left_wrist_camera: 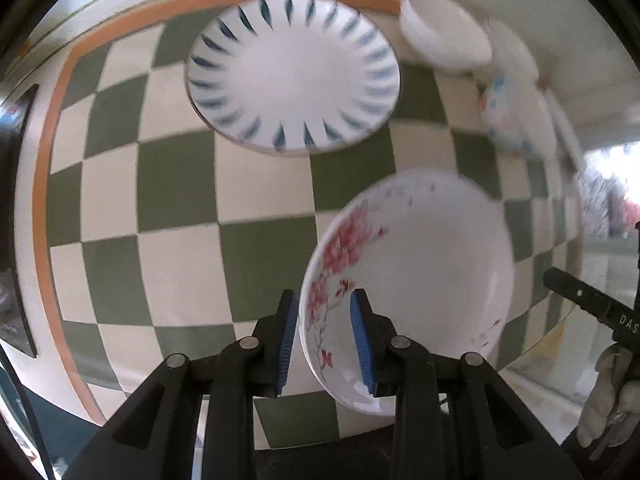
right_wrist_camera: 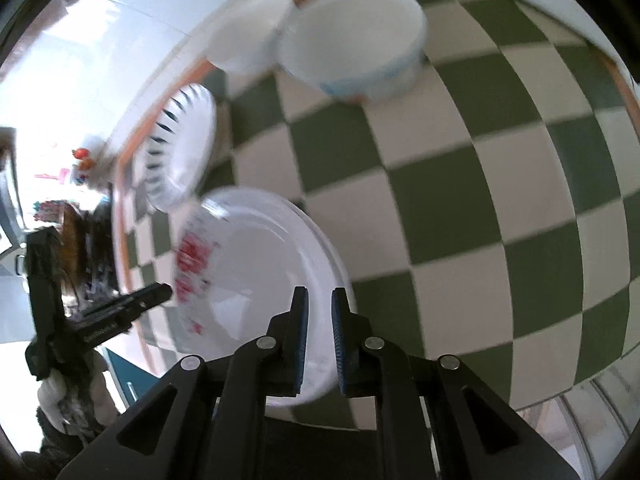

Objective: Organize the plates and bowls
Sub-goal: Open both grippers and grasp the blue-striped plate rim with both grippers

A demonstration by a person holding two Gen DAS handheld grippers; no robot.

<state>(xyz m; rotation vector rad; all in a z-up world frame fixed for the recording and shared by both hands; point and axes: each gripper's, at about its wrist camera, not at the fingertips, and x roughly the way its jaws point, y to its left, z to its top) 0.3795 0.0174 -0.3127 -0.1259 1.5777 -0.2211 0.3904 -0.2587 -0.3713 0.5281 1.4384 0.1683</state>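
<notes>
My left gripper (left_wrist_camera: pixel 326 334) is shut on the near rim of a white bowl with pink flowers (left_wrist_camera: pixel 420 276), one blue pad inside and one outside. The same bowl (right_wrist_camera: pixel 224 268) shows in the right wrist view, resting in a plain white plate (right_wrist_camera: pixel 316 264). My right gripper (right_wrist_camera: pixel 320 334) has its pads on either side of that plate's rim, a small gap showing between them. A blue-striped plate (left_wrist_camera: pixel 294 72) lies farther back and also shows in the right wrist view (right_wrist_camera: pixel 180 148).
Everything sits on a green-and-cream checkered cloth (left_wrist_camera: pixel 180 216) with an orange border. A blue-patterned bowl (right_wrist_camera: pixel 360 44) and plain white bowls (right_wrist_camera: pixel 248 32) stand at the far edge. A white dish (left_wrist_camera: pixel 444 32) and a patterned bowl (left_wrist_camera: pixel 516 120) are at the back right.
</notes>
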